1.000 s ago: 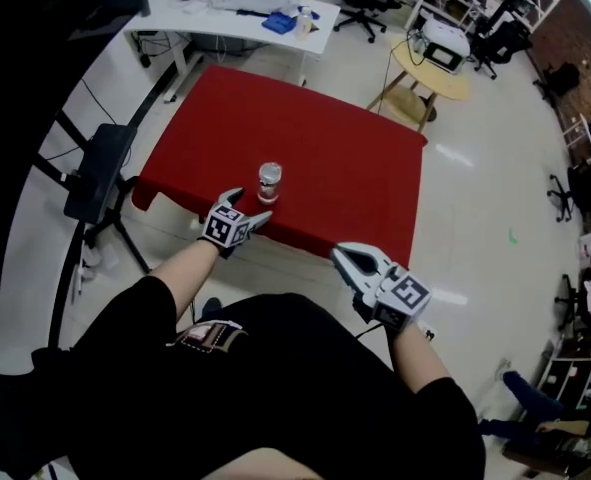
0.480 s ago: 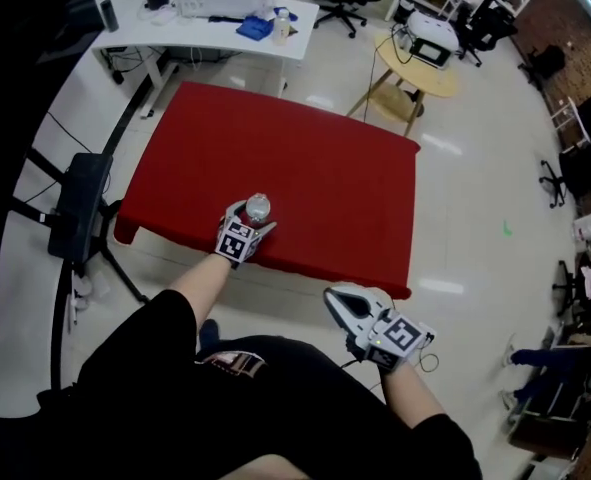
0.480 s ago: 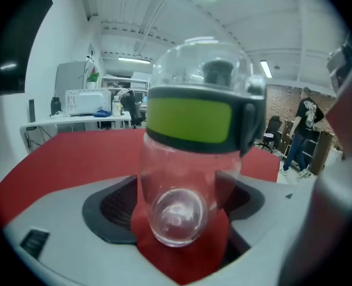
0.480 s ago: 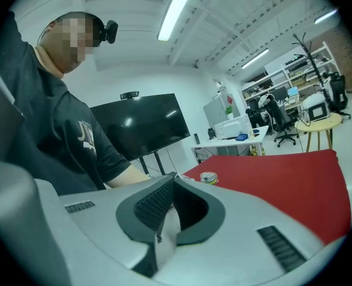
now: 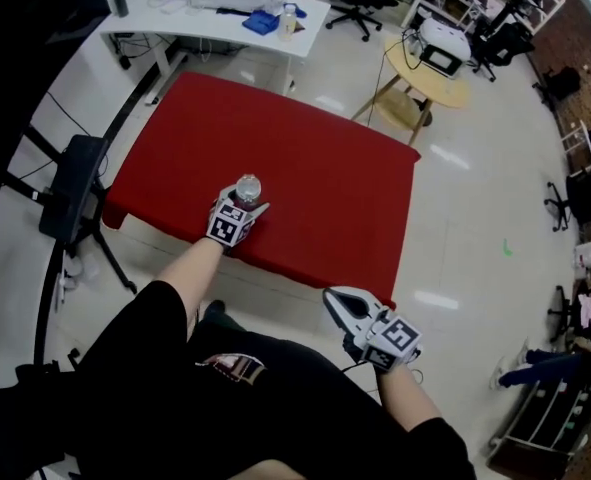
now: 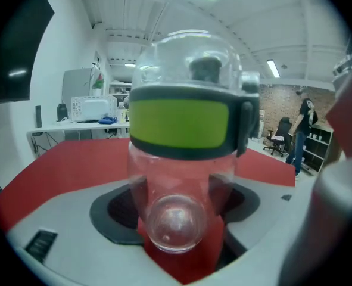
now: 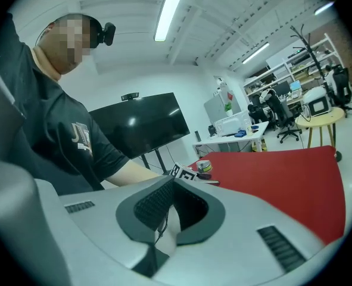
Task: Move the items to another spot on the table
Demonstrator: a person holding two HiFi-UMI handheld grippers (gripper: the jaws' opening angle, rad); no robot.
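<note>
While the left hand-held gripper [image 5: 243,204] reaches over the near edge of the red worktop [image 5: 325,178], its jaws are clamped on a clear jar [image 5: 247,187]. The dark pads [image 6: 117,210] press against the jar's lower body from both sides. The jar stands upright directly between the jaws, and its green band [image 6: 178,123] and domed clear lid rise above them. Whether its base touches the worktop cannot be told. Well to the right, the right hand-held gripper [image 5: 337,301] hangs off the worktop's near edge, close to the person's body [image 5: 225,398]. Its jaws are together with nothing between them, and the jar lies far off to its left.
</note>
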